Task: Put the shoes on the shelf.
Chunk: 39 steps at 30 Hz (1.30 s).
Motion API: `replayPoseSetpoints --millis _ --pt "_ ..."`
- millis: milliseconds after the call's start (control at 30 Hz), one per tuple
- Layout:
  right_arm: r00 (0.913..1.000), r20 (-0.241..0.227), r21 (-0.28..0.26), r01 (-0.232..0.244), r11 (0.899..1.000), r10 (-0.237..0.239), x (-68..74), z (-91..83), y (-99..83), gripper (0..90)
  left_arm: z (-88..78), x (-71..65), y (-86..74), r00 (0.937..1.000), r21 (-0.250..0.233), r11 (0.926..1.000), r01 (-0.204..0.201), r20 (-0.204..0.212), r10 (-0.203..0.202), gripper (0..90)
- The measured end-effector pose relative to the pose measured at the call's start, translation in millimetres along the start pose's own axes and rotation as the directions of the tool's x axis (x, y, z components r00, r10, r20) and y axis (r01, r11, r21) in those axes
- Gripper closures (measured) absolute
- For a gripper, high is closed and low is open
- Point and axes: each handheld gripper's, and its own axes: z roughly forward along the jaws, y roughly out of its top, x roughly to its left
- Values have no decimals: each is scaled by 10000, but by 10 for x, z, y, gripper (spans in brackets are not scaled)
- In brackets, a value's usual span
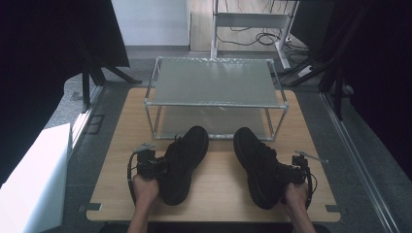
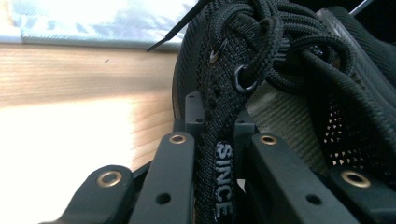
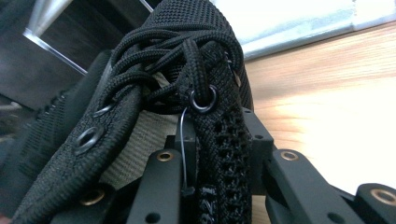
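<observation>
At the near edge of the light wooden table [image 1: 218, 194], two bare hands are seen, each holding a black hand-held gripper. The left hand-held gripper [image 1: 148, 165] is clamped on the outer collar edge of a black knit lace-up shoe [image 1: 182, 162]; in the left gripper view its jaws are closed on a black woven strip printed with "SINCE" [image 2: 223, 179], just below a metal eyelet and the knotted laces. The right hand-held gripper [image 1: 294, 172] is likewise clamped on the collar edge of a second black knit lace-up shoe [image 1: 257, 165], and in the right gripper view the perforated mesh edge [image 3: 224, 154] is pinched between the jaws, beneath a round eyelet. Both shoes are rested on the table with toes pointed away from the person, the heels being nearest the hands. The toes are angled toward each other, just in front of a two-tier metal-framed shelf rack with translucent panels [image 1: 214, 87], which is set at the far middle of the table.
</observation>
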Motion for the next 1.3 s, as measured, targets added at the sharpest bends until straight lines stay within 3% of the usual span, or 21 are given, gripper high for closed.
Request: replayPoseSetpoints --millis 300,533,733,1000,1300 --pt "9956 -863 -300 -386 9988 359 107 -48 81 733 -106 -120 57 9973 -506 9979 405 626 -373 830" --pt "9909 -1344 -413 -150 9990 93 276 -60 172 734 -211 -266 133 9956 -880 9959 231 924 -149 829" --pt "9844 -1745 -498 -293 9983 202 400 -76 231 733 -312 -344 193 9937 -1222 9922 258 1111 -121 828" --pt "9756 -2165 -695 -516 9962 355 554 -103 337 732 -406 -400 295 9887 -1625 9844 673 1436 -438 827" --pt "9750 -2204 -1044 -515 9932 274 765 -72 525 731 -450 -546 505 9874 -2103 9745 778 1511 -462 825"
